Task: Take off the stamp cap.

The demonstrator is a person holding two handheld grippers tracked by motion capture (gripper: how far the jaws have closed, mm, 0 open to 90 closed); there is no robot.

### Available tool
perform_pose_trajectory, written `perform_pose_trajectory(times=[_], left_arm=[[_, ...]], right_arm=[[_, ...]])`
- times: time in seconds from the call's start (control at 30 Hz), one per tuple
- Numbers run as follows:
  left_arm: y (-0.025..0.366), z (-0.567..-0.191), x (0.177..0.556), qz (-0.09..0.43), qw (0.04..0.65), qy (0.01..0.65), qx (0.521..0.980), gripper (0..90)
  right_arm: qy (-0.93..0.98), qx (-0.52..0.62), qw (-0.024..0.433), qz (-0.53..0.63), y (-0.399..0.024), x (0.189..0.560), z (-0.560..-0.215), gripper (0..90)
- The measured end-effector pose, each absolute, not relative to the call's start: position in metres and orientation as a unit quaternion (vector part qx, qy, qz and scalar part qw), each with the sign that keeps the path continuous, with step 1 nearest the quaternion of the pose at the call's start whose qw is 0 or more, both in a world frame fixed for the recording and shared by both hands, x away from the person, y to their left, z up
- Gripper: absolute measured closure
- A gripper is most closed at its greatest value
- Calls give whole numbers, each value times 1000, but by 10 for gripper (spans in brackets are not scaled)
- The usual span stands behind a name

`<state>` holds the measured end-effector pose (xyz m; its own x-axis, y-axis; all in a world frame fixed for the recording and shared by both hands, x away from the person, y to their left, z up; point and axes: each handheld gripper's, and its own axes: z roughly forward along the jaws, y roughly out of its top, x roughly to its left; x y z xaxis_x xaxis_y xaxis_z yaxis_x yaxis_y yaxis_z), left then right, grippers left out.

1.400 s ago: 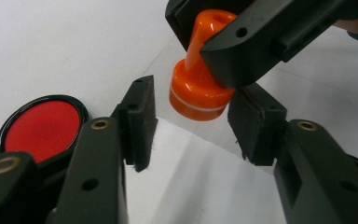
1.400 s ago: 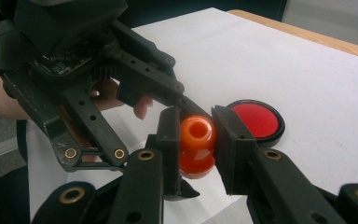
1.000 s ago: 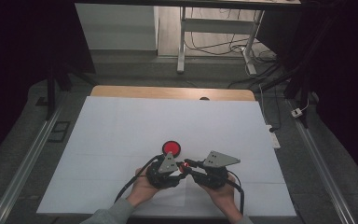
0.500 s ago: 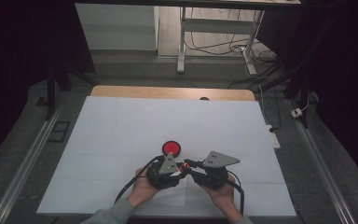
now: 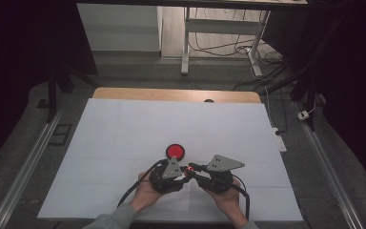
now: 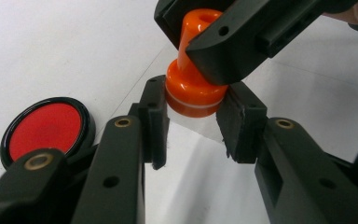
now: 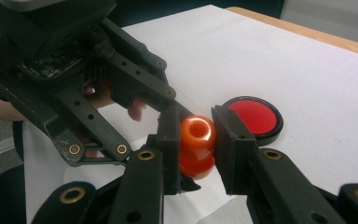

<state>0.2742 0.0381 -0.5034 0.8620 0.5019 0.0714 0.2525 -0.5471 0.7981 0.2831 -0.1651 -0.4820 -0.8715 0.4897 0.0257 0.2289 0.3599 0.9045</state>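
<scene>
Near the worktop's (image 5: 124, 124) front edge, both hands meet, tools pointing inward. The left tool (image 6: 193, 119) clamps the orange stamp's (image 6: 193, 86) wide base; the right tool (image 7: 196, 135) grips its knob, apparently lifted slightly. Just beyond lies the red ink pad (image 5: 175, 151).

Free room and obstacles. The white sheet (image 5: 171, 129) lies bare ahead and to both sides of the two grippers. One low obstacle: the red ink pad (image 5: 175, 151), just ahead of the left gripper (image 5: 183, 172). Between the left gripper and the right gripper (image 5: 189, 170) no passage is left; both clamp the orange stamp (image 6: 193, 88).
</scene>
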Motion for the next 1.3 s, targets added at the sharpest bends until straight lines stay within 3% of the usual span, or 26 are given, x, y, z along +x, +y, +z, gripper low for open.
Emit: perform_pose_trajectory(times=[1.3], left_arm=[[39, -502, 272, 159, 415, 204, 872, 653]], right_arm=[[806, 235, 113, 531, -166, 282, -482, 725]])
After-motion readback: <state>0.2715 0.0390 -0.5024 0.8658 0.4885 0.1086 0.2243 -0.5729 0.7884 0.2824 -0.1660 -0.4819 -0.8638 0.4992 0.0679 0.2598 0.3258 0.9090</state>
